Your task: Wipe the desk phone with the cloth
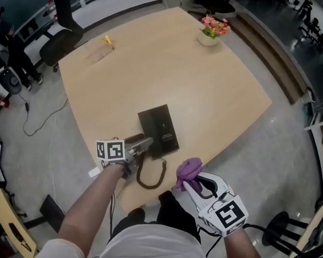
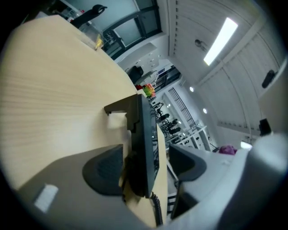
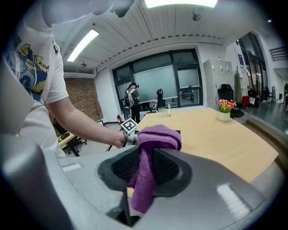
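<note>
**A:** What is the phone made of, and where does it sit?

**B:** The phone (image 1: 159, 129) is a flat black rectangular slab of smooth, matte plastic. It lies on the table (image 1: 153, 66) close to the near edge, roughly midway along it. Its cord (image 1: 148, 178), a dark springy coil, loops off the phone's near end and over the table's edge.

**A:** And the table itself?

**B:** It has a pale wood-grain top, smooth, with rounded corners. At the far right stands a small pot of flowers (image 1: 211, 32), pink and red blooms in a pale round bowl.

**A:** What about the cloth?

**B:** The cloth (image 3: 157, 137) is purple, soft and nubbly, like towelling, and bunched into a loose wad. It hangs just off the table's near edge, right of the phone.

**A:** Which claw has it?

**B:** The right claw (image 3: 145, 173) does. Its two ribbed black pads are squeezed on the cloth's middle, with a fold bulging above them and a tail drooping below.

**A:** And the left claw?

**B:** The left claw (image 1: 143, 144) is spread wide at the phone's near left corner. Seen along its jaws, the phone stands edge-on between the two pads. The right pad is clear of it. The left pad sits very close, though I cannot tell whether it touches. Nothing is pinched there.
</note>
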Motion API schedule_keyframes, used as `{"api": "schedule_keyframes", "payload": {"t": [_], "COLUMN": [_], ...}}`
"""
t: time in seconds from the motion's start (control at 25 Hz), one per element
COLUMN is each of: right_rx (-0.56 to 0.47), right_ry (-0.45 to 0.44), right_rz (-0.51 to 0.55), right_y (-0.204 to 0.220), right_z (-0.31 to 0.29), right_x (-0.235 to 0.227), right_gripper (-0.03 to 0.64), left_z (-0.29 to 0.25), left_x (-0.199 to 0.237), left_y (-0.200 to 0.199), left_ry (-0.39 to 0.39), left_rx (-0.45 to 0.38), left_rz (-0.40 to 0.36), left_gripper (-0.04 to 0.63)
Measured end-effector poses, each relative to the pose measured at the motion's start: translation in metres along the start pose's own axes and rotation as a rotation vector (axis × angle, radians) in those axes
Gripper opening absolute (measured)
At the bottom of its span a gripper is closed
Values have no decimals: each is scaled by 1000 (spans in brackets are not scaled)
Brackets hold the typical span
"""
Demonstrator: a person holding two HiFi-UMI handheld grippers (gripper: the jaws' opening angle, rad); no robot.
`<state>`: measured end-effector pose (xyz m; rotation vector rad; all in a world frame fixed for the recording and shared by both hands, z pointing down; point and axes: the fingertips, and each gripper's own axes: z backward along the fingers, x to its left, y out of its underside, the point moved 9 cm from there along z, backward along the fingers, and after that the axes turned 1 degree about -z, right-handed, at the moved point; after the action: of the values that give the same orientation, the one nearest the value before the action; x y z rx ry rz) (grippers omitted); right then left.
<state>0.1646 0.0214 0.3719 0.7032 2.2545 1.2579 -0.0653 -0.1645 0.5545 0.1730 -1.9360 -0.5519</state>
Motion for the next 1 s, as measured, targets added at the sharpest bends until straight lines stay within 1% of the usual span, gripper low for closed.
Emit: {"api": "schedule_keyframes", "payload": {"t": [0.12, 0.2, 0.28, 0.36, 0.4, 0.44, 0.48, 0.52, 0.56, 0.64, 0.8, 0.88, 1.0], "right_rx": [24, 40, 61, 72, 75, 77, 78, 77, 76, 74, 76, 76, 78], "right_ry": [-16, -25, -35, -45, -50, -56, -62, -68, -73, -81, -89, -94, -92], "right_rz": [-15, -24, -33, -45, -51, -58, -63, -68, -70, -74, -83, -85, -86], "right_y": [4, 7, 11, 13, 14, 15, 16, 16, 16, 17, 18, 18, 17], "right_z": [-3, -6, -6, -7, -8, -9, -10, -10, -11, -12, -15, -16, -18], "right_x": [-15, -25, -33, -41, -43, -46, -47, -49, -50, -51, -55, -56, -60], "right_gripper": [92, 92, 92, 92, 92, 92, 92, 92, 92, 92, 92, 92, 92], "left_z": [-17, -28, -36, -39, -40, -40, -41, -41, -42, -44, -48, -48, -49], "left_x": [6, 6, 5, 5, 5, 4, 4, 5, 6, 8, 7, 6, 0], "left_y": [-7, -12, -15, -16, -17, -17, -17, -17, -18, -19, -21, -20, -21], "left_ry": [64, 120, 146, 134, 117, 90, 59, 33, 20, 22, 51, 66, 85], "left_rx": [1, 6, 35, 72, 86, 99, 110, 121, 131, 155, 199, 207, 209], "left_rz": [51, 80, 103, 114, 112, 103, 96, 96, 106, 126, 128, 111, 64], "left_gripper": [344, 330, 333, 333, 313, 314, 302, 260, 249, 264, 258, 242, 206]}}
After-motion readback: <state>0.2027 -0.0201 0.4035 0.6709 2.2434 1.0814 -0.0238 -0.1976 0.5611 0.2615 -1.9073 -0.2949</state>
